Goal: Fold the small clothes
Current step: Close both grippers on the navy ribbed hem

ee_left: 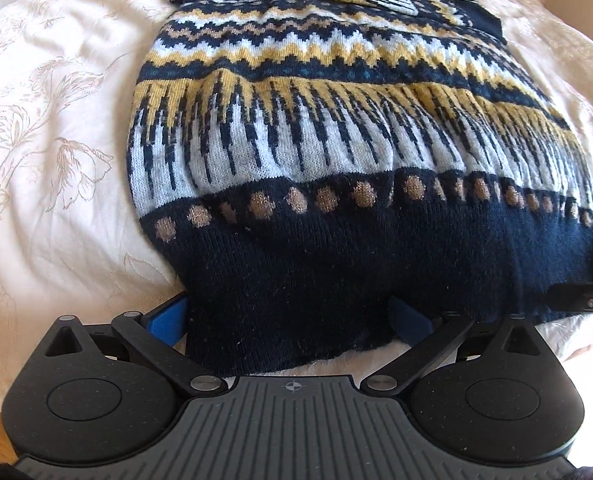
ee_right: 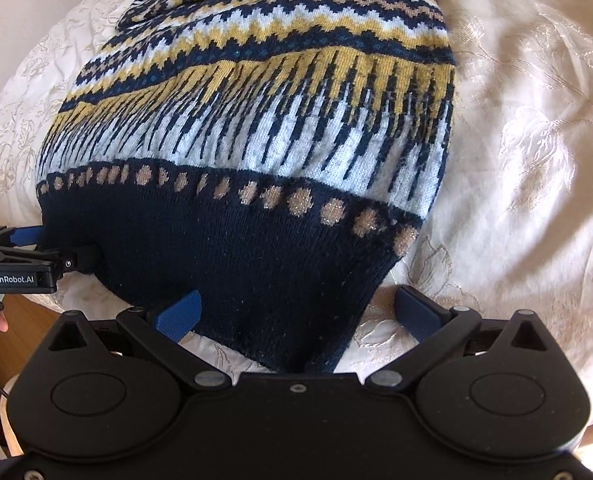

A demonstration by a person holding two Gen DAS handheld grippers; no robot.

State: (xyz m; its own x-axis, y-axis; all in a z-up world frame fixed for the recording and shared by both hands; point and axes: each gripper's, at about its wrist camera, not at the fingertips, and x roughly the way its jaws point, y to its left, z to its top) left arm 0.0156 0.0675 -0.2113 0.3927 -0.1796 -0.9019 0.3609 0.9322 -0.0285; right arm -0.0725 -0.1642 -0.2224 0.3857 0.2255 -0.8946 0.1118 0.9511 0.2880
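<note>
A knitted sweater [ee_left: 336, 152] in navy, yellow and pale blue lies flat on a cream bedspread [ee_left: 56, 120], sleeves folded over its far end. My left gripper [ee_left: 288, 320] is open, its blue fingers [ee_left: 168, 320] straddling the navy hem at the near left corner. In the right wrist view the sweater [ee_right: 276, 140] fills the middle. My right gripper [ee_right: 296, 312] is open, its blue fingers [ee_right: 180, 312] either side of the hem's near right corner. The hem cloth lies between both pairs of fingers, not pinched.
The cream embroidered bedspread [ee_right: 516, 160] spreads on all sides of the sweater. The other gripper shows at the left edge of the right wrist view [ee_right: 16, 264] and the right edge of the left wrist view [ee_left: 584, 300]. Wooden floor [ee_right: 28, 316] lies below the bed edge.
</note>
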